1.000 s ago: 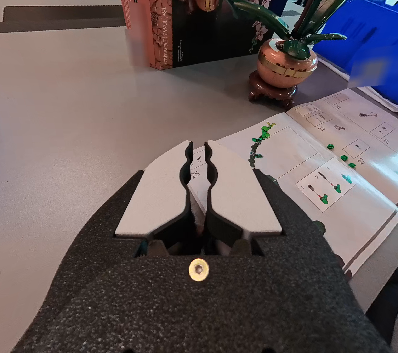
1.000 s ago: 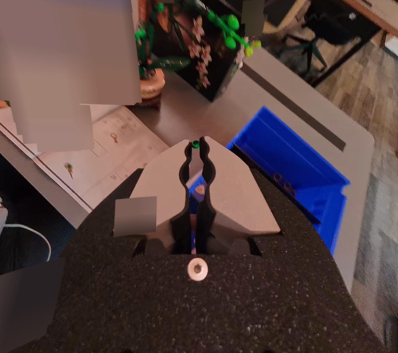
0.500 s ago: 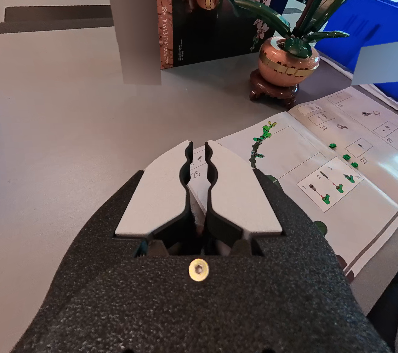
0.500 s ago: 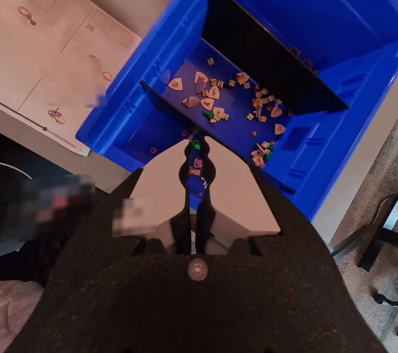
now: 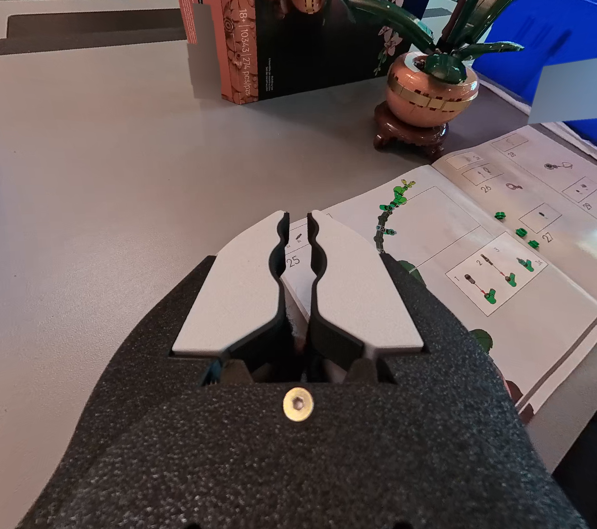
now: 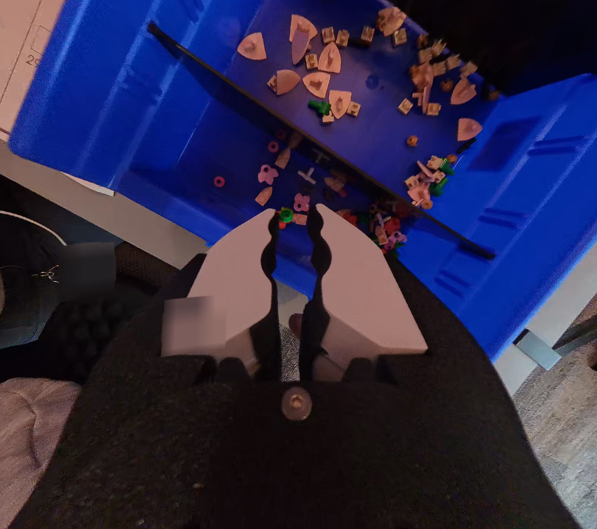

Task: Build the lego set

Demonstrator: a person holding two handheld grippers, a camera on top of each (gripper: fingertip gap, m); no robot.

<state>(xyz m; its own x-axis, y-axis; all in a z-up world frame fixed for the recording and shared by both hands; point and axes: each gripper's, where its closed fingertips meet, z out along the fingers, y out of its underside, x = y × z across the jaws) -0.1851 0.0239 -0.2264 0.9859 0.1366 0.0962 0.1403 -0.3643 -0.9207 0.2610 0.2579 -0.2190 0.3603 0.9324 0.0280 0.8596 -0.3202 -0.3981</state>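
Print is showing on two things. The box [image 5: 245, 45], upright at the far side of the table [image 5: 97, 158], is carrying white letters and figures running sideways along its pink strip, and small white lines on the dark face beside it. The open booklet [image 5: 452, 239] is showing step numbers by its frames and small counts beside the drawings. In the right wrist view a page [image 6: 29, 13], probably of the same booklet, is showing digits cut by the edge.
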